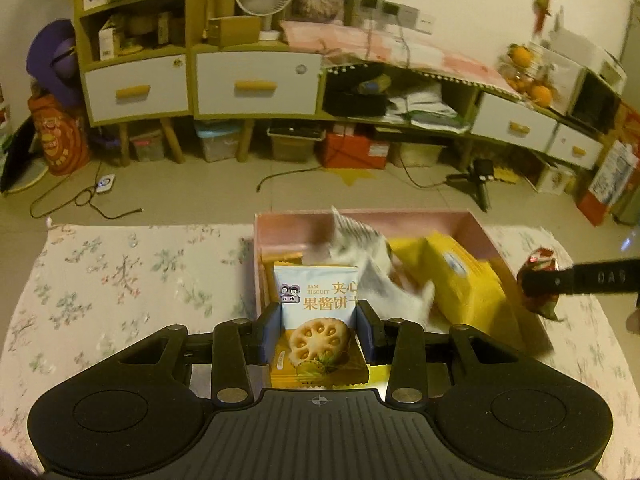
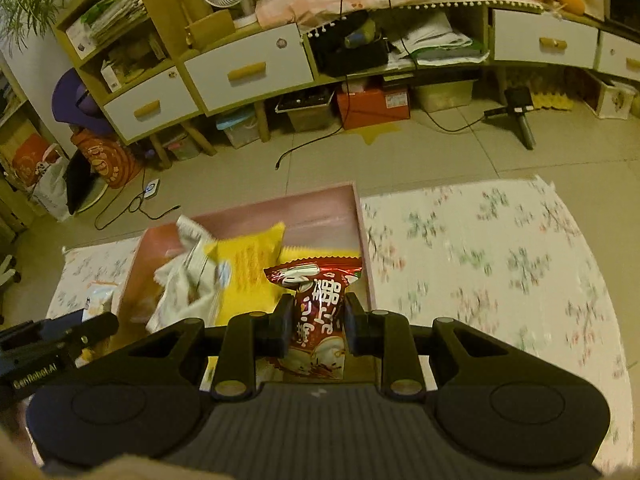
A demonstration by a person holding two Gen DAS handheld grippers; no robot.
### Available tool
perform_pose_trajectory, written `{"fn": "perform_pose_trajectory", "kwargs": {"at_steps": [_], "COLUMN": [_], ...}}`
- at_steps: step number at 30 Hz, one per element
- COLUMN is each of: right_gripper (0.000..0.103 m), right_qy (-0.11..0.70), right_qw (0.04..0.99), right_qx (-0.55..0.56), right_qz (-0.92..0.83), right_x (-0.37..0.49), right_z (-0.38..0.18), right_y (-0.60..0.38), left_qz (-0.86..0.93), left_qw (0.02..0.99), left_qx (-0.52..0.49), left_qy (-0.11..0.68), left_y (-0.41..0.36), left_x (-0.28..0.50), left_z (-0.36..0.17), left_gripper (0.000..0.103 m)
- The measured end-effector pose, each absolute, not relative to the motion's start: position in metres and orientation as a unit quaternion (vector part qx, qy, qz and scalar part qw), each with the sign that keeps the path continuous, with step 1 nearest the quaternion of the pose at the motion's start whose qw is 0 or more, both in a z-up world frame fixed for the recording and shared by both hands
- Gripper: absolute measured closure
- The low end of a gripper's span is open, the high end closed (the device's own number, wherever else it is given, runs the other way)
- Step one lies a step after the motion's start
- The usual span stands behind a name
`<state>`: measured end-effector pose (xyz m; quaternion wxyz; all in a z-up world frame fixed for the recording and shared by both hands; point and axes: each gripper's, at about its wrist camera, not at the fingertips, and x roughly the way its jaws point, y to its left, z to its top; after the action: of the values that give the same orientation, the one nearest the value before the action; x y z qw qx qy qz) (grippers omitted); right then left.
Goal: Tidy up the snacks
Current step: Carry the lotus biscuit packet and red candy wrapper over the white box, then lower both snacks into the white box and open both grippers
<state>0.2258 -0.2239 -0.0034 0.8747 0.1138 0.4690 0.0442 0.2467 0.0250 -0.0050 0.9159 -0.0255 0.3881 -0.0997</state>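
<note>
carrying both packets: left hand-held gripper (image 1: pixel 318 330) pinches white-and-orange jam biscuit packet (image 1: pixel 318 312), right hand-held gripper (image 2: pixel 316 322) pinches red foil packet (image 2: pixel 316 308); lower yours squarely into pink cardboard box (image 1: pixel 476 232).

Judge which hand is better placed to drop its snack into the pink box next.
Probably left, narrowly. The left gripper holds its biscuit packet over the pink box, near its left wall. The right gripper holds its red packet at the box's right wall.

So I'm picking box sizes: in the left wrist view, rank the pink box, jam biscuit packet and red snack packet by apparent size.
1. pink box
2. jam biscuit packet, enlarged by nearness
3. red snack packet, partly hidden
</note>
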Motion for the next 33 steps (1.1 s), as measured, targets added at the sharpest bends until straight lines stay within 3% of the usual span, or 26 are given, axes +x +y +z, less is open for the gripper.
{"fn": "perform_pose_trajectory", "kwargs": {"at_steps": [13, 18, 23, 33], "right_gripper": [0.08, 0.07, 0.053, 0.043], "right_qy": [0.462, 0.445, 0.438, 0.434], "right_qw": [0.877, 0.885, 0.889, 0.893], "right_qx": [0.121, 0.129, 0.127, 0.11], "right_qz": [0.043, 0.043, 0.041, 0.043], "right_x": [0.251, 0.248, 0.246, 0.233], "right_z": [-0.018, -0.009, -0.001, 0.015], "right_y": [-0.225, -0.224, -0.224, -0.222], "left_qz": [-0.099, -0.104, -0.104, -0.111], "left_qw": [0.912, 0.912, 0.912, 0.909], "left_qx": [-0.009, 0.004, 0.007, 0.019], "left_qy": [0.399, 0.396, 0.397, 0.4], "left_y": [0.017, 0.014, 0.011, 0.004], "left_x": [0.286, 0.285, 0.279, 0.258], "left_z": [-0.023, -0.024, -0.021, -0.011], "left_gripper": [0.065, 0.062, 0.049, 0.04]}}
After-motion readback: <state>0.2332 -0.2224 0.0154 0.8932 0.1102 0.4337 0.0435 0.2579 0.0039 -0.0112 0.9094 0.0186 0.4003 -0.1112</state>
